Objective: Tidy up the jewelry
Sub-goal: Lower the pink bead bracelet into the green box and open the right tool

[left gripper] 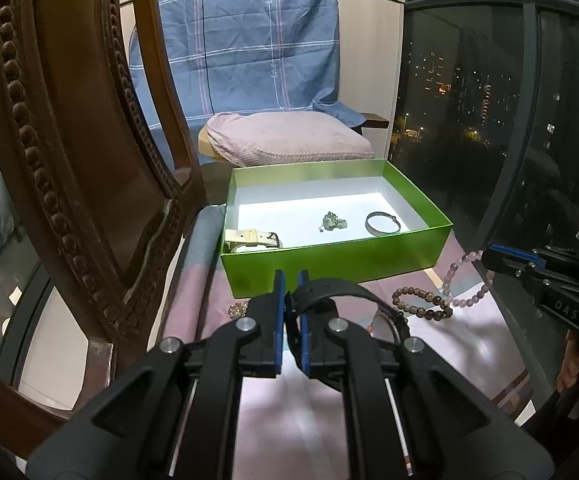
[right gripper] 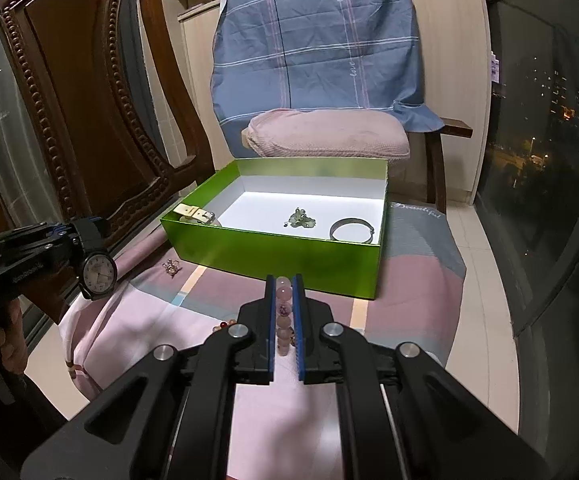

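Now the left gripper (left gripper: 291, 280) is clamped on the black wristwatch (right gripper: 96, 274) and the right gripper (right gripper: 284, 280) pinches the pink bead bracelet (right gripper: 283, 308); both hang before the green box (right gripper: 273, 252); lift clear of its near wall before releasing.

I see the box (right gripper: 273, 256) at frame centre on the cloth (right gripper: 413, 280); inside, strap (right gripper: 193, 213) left, bangle (right gripper: 351, 231) right, charm cluster (right gripper: 301, 218) between.
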`<act>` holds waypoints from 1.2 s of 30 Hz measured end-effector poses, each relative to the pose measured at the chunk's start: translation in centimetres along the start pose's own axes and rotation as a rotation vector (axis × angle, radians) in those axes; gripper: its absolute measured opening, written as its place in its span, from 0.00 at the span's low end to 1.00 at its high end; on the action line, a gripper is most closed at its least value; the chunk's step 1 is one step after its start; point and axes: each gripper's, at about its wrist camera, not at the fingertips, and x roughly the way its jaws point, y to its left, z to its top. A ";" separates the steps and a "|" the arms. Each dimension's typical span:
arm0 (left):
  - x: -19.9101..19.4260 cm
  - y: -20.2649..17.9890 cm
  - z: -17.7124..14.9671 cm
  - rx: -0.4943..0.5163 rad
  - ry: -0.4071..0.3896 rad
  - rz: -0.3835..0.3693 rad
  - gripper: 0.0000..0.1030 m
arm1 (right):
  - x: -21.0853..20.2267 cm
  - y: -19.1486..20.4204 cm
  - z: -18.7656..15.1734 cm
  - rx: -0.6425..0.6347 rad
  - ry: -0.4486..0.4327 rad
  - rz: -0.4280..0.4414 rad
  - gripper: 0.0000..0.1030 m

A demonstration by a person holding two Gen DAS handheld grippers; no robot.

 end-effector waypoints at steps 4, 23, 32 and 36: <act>0.1 0.0 0.0 0.001 0.000 0.001 0.06 | 0.0 0.0 0.0 0.001 0.000 0.000 0.08; 0.3 0.0 -0.1 -0.006 0.008 -0.005 0.06 | 0.1 0.2 -0.1 0.000 0.007 0.000 0.08; 1.3 0.5 0.3 -0.039 0.026 -0.022 0.06 | 0.7 -0.4 2.6 0.015 -0.008 -0.016 0.08; 1.4 0.9 0.7 -0.054 0.023 -0.032 0.06 | 2.7 -1.2 6.2 0.021 -0.019 -0.046 0.08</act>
